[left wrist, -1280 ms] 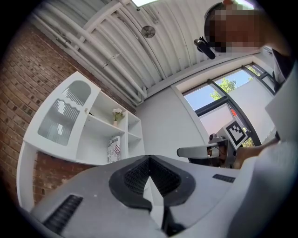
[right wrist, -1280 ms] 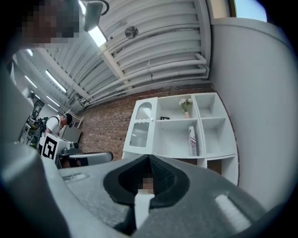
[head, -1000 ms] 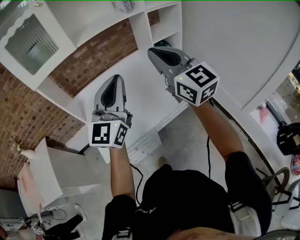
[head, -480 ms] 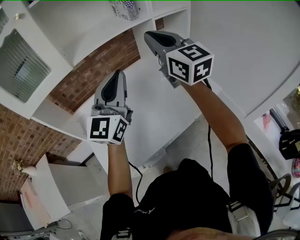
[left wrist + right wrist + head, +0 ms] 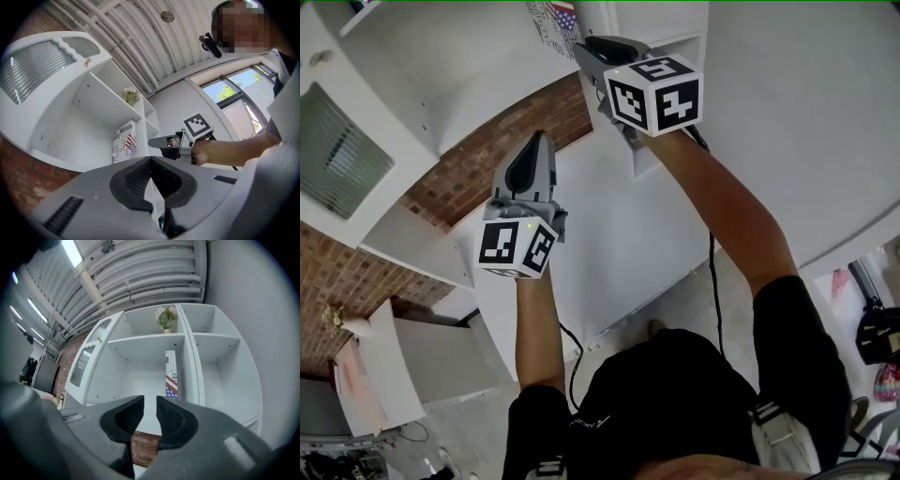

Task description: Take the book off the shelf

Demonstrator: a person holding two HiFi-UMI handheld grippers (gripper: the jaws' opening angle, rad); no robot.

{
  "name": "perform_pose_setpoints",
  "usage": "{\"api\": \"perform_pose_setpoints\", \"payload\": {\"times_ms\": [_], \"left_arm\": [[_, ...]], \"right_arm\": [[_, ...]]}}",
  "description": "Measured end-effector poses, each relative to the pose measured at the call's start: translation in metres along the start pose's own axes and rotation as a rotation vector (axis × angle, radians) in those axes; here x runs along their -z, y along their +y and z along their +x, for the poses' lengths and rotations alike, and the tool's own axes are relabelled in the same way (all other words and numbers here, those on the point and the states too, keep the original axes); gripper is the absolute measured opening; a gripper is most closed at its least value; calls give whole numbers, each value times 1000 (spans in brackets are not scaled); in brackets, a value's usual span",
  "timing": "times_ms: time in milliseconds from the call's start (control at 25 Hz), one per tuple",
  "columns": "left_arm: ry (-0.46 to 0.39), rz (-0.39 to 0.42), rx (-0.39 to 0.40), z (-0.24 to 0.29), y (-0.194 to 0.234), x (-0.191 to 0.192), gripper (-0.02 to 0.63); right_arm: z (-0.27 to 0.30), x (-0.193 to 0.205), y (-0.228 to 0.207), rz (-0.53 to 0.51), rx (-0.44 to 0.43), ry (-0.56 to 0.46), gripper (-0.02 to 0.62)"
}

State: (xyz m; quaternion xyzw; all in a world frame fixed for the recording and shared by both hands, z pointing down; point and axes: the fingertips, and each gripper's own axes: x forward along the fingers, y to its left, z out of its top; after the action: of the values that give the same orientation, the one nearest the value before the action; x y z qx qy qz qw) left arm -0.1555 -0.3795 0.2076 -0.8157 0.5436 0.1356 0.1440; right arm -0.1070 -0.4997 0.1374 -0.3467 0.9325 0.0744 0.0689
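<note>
Both tongs up at the shelf, book not grabbed yet

Our right gripper [image 5: 150, 411] is raised in front of the white shelf [image 5: 150, 341]. Its jaws are just cracking open, with a narrow gap and nothing between them. In the right gripper view, the book [image 5: 171, 376] with the flag print stands upright in the middle compartment. It's tight against the divider on that compartment's right, one level below the little vase of flowers [image 5: 165, 318]. Our left gripper [image 5: 151, 159] hangs lower and off to the side, tips together and holding nothing. There's a brick wall [image 5: 487, 155] behind the shelf unit.
</note>
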Motion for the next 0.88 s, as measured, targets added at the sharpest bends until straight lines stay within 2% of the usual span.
{"api": "perform_pose_setpoints", "payload": {"times_ms": [240,440,680,880], "left_arm": [[-2,-24,-40,17,4,9,-3],[3,-17,-31,18,10,11,-3],[-15,-18,-8,22,21,6,-3],[-24,-20,-3,22,32,9,-3]], "right_arm": [[33,5,-17,-13,-4,30,143],[63,8,-27,-31,35,66,213],[90,6,-44,-26,104,92,261],[110,6,-53,-14,119,112,282]]}}
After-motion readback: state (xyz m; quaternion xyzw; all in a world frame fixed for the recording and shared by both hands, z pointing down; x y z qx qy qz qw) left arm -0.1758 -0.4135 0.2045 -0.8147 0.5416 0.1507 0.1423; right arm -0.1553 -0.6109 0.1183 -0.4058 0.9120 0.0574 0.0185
